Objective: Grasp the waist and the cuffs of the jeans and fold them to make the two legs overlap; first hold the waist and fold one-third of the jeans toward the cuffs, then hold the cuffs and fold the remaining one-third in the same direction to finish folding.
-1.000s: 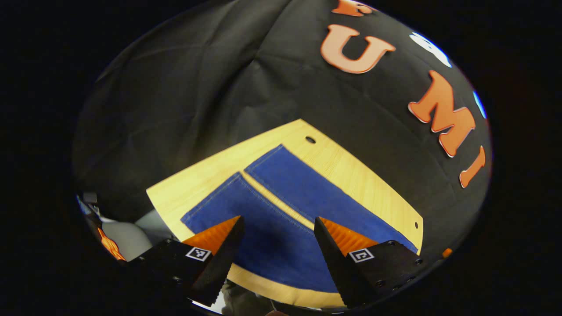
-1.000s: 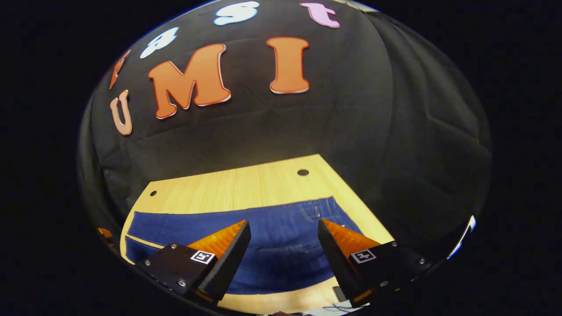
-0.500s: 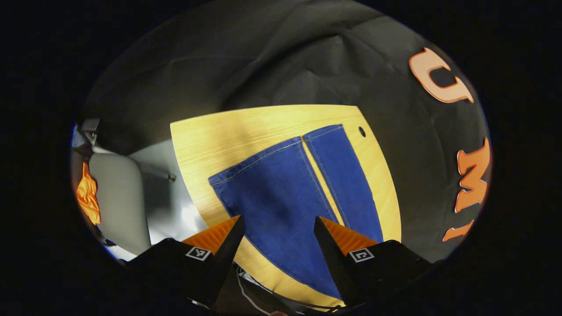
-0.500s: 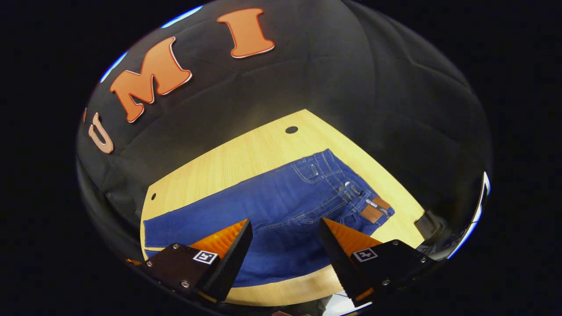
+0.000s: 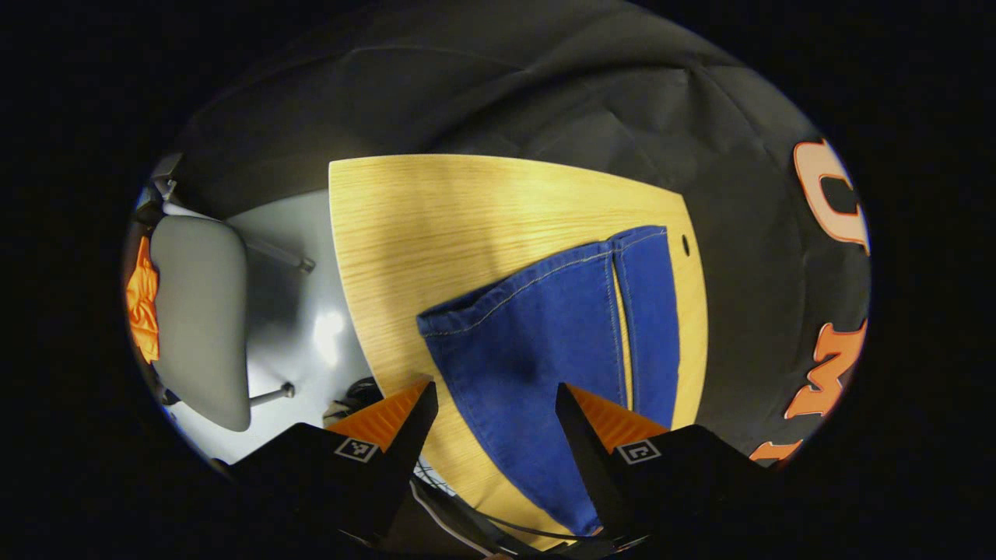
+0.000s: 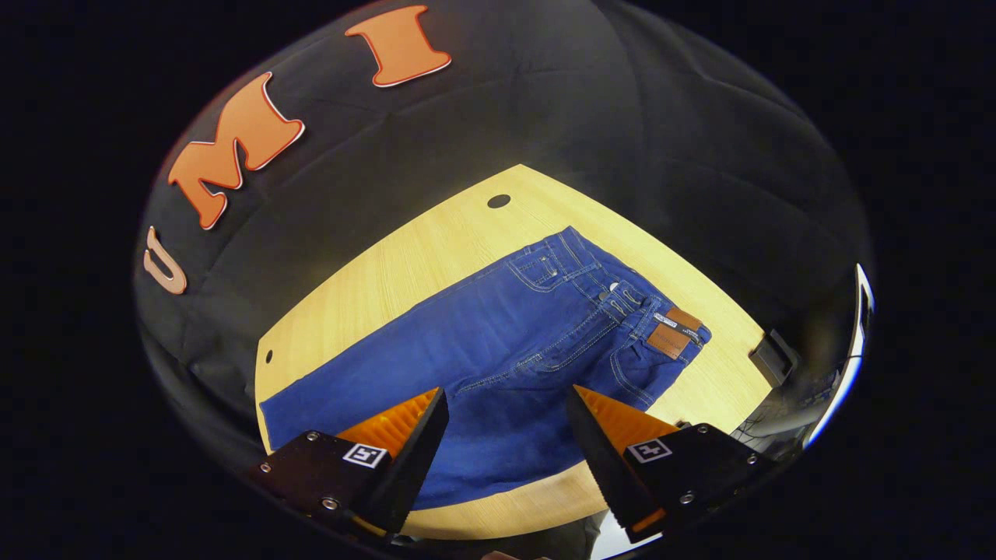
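Jeans [image 6: 506, 350] lie flat on the wooden table [image 5: 436, 225], and I hold both grippers above its near edge. My left gripper [image 5: 494, 424] has its fingers spread with nothing between them, over the near leg; past it both cuffs [image 5: 545, 272] end side by side toward the table's far corner, short of a small hole [image 5: 685, 245] (a grey chair [image 5: 198, 311] stands off the left edge). My right gripper [image 6: 506, 424] is likewise spread and empty, over the thigh, the waist [image 6: 646, 311] with its brown patch [image 6: 673, 333] lying beyond, near the right edge.
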The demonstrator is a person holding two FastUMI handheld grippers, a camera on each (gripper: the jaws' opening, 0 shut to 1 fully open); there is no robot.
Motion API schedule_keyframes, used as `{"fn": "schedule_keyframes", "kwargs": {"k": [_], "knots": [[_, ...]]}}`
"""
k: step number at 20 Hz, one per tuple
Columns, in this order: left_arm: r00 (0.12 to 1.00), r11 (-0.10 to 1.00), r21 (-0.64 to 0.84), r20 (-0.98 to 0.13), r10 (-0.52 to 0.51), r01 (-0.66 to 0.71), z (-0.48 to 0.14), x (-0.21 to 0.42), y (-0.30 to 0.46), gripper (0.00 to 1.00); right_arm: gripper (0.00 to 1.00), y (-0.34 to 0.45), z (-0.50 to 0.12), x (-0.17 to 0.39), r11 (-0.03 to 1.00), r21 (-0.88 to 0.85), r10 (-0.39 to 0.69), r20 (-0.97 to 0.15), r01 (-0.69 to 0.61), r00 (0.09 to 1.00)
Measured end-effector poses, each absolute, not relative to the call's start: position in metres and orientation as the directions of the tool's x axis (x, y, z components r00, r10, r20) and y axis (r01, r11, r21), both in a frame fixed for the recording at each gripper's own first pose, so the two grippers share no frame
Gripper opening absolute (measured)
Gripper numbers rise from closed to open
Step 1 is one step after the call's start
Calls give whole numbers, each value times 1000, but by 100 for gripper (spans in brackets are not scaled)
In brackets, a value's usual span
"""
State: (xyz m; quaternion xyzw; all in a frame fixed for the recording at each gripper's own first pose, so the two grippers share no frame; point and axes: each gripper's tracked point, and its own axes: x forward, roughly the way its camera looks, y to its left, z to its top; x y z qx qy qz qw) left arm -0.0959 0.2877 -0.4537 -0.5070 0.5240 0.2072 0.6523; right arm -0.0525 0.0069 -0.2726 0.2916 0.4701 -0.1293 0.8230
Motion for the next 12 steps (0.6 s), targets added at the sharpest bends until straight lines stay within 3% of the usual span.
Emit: {"fn": "schedule_keyframes", "kwargs": {"k": [6, 8, 9, 12], "knots": [[475, 384, -583, -810, -343, -716, -457, -58, 281, 82, 97, 21, -279, -56, 735, 402, 91, -856, 546, 509], [473, 379, -593, -801, -367, -710, -463, -51, 279, 72, 96, 16, -282, -62, 726, 393, 82, -864, 565, 496], [474, 380, -600, -795, -378, -704, -465, -47, 274, 59, 97, 11, -285, -67, 720, 382, 73, -872, 580, 484], [458, 397, -596, -798, -392, -698, -472, -42, 271, 57, 96, -9, -290, -75, 661, 423, 101, -868, 619, 486]]}}
